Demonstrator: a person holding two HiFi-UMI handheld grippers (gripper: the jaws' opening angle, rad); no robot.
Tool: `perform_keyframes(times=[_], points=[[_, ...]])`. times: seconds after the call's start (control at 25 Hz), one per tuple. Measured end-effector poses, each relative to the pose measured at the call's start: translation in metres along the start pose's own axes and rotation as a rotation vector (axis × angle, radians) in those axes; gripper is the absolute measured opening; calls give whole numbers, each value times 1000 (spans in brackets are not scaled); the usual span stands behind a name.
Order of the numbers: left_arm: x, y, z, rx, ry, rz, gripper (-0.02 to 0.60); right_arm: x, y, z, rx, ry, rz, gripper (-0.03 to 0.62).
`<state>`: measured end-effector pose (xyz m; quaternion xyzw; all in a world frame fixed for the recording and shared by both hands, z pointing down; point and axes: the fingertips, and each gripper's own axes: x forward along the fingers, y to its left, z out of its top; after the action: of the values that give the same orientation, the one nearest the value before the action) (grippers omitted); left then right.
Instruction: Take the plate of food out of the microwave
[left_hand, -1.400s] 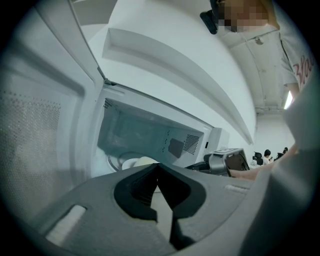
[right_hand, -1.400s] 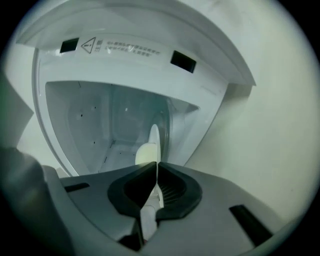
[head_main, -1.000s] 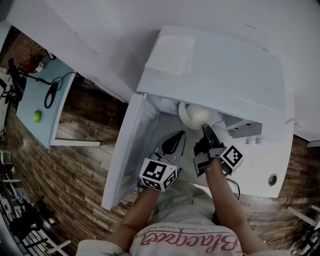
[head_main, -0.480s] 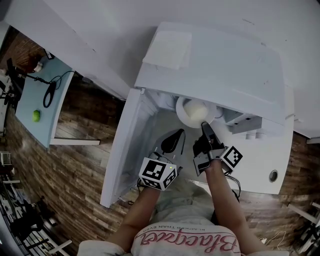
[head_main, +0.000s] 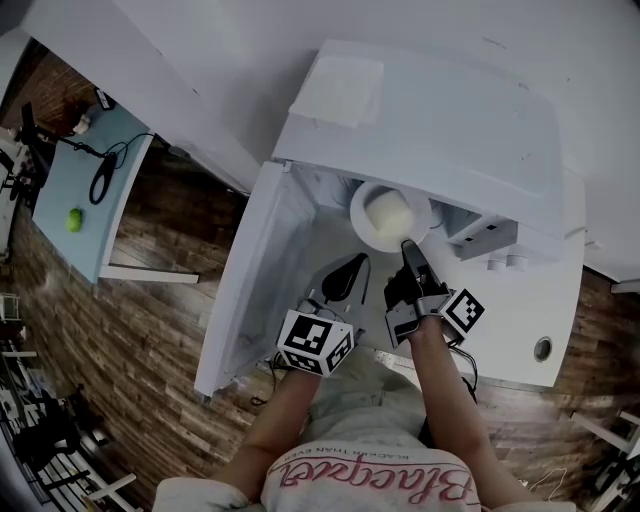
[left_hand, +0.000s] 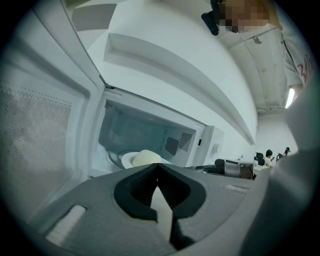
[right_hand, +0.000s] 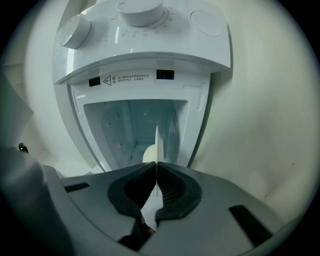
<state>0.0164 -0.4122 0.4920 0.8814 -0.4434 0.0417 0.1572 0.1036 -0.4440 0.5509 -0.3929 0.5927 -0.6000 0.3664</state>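
Note:
The white microwave stands with its door swung open to the left. A white plate with a pale mound of food sits at the mouth of the cavity. My right gripper is shut on the plate's near rim; in the right gripper view the plate shows edge-on between the jaws, with the food behind. My left gripper is shut and empty, just left of the right one, in front of the opening. From it the plate and food show inside the cavity.
A folded white cloth lies on the microwave's top. Control knobs sit on its panel. A light blue side table with a green ball and cables stands far left on the wood floor.
Slightly more of the plate and food shows below the microwave's top edge. Both grippers keep about the same places and stay shut.

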Motion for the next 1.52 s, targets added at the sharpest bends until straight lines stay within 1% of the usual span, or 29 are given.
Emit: perform_keyframes(times=[0.56, 1.0, 1.2, 1.52], points=[[-16, -22, 3, 11, -25, 18, 2, -23, 14, -5, -18, 38, 20, 17], [-40, -46, -9, 13, -39, 45, 2, -52, 20, -16, -31, 77, 45, 17], [-50, -52, -13, 9, -48, 58, 2, -64, 21, -17, -24, 77, 55, 18], [-60, -60, -15, 9, -61, 58, 2, -80, 23, -20, -30, 77, 66, 18]])
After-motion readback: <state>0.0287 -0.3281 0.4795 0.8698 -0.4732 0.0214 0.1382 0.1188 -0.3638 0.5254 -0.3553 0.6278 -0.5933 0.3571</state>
